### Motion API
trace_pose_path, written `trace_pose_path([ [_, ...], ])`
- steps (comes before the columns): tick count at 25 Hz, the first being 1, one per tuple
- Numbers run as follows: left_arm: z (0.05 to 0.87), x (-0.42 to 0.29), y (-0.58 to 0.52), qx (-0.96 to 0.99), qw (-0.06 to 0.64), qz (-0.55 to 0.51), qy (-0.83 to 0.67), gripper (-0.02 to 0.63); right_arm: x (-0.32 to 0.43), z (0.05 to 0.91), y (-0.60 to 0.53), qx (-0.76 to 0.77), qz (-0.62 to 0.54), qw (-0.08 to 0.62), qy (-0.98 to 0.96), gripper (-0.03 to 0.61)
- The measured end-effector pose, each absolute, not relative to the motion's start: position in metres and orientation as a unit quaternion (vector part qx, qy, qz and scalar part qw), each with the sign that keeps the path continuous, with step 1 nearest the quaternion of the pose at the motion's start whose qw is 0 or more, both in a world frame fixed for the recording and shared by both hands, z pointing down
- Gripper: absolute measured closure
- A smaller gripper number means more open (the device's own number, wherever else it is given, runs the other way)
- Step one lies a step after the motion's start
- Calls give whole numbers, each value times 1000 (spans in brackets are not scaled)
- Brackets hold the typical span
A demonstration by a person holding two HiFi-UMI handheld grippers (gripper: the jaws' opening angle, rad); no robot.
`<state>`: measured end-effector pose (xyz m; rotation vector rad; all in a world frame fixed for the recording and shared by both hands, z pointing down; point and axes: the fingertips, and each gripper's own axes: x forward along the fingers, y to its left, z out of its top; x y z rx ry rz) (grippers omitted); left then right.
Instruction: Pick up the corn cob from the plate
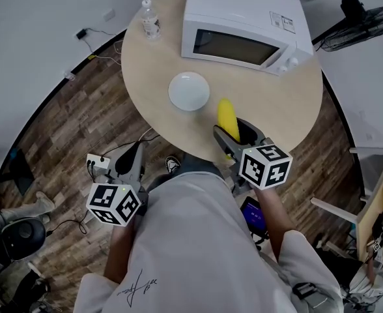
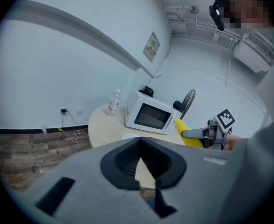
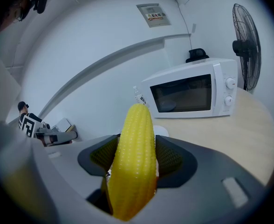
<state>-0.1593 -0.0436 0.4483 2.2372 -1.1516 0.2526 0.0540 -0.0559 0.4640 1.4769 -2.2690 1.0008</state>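
Note:
The yellow corn cob (image 1: 227,119) is clamped between the jaws of my right gripper (image 1: 233,129), held above the near edge of the round table (image 1: 283,113). In the right gripper view the corn cob (image 3: 136,153) stands upright and fills the gap between the dark pads (image 3: 174,155). The white plate (image 1: 189,91) lies bare on the table, just to the far left of the cob. My left gripper (image 1: 131,158) hangs off the table over the wooden floor, with its jaws together and nothing in them.
A white microwave (image 1: 243,25) stands at the back of the table, with a clear water bottle (image 1: 150,19) to its left. A black fan (image 1: 364,28) stands on the floor at the far right. Cables and a power strip (image 1: 97,163) lie on the floor beside my left gripper.

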Motion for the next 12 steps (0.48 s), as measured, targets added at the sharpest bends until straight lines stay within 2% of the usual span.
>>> trace_pose_path([
  [12, 451, -159, -40, 841, 308, 94, -435, 621, 56, 465, -50, 501, 351, 128, -781, 310],
])
